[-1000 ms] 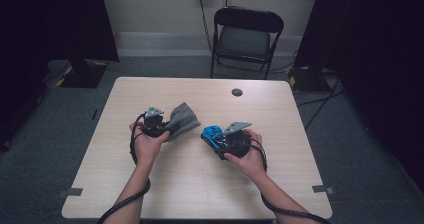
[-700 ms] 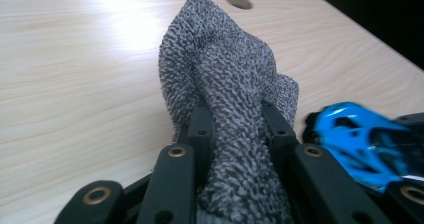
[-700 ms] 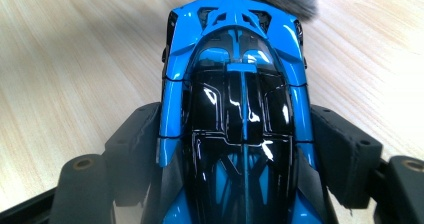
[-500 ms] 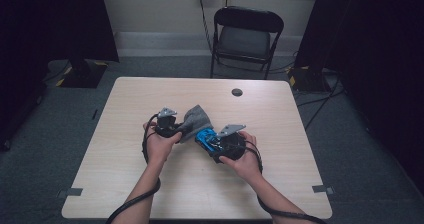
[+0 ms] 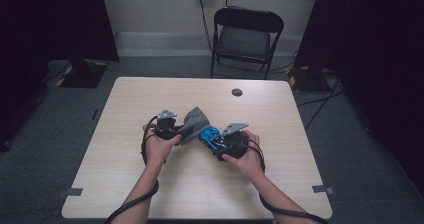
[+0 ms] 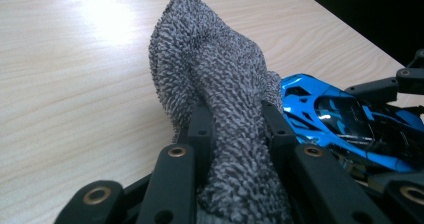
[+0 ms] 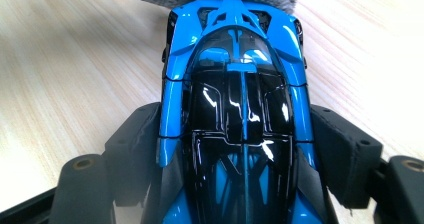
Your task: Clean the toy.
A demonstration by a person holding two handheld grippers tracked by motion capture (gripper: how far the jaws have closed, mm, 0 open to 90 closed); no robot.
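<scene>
Cloth (image 6: 220,99) moved onto car (image 7: 235,109) nose; grey, nubby. Left tongs (image 6: 235,134) pinch cloth, right tongs (image 7: 235,149) clamp glossy blue-black car.

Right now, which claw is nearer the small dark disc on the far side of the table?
Right, narrowly. The right claw, gripping the blue toy car, sits almost straight below the disc; the left claw, clamping the grey cloth, lies farther to its left.

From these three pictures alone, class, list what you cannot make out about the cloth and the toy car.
- Blue toy car: wheels and underside, hidden by the right claw gripping its sides; rear cut off by the bottom edge, right gripper view.
- Grey cloth: lower end, hidden inside the left claw, left gripper view.
- Whether cloth touches car: too small, high view.
</scene>
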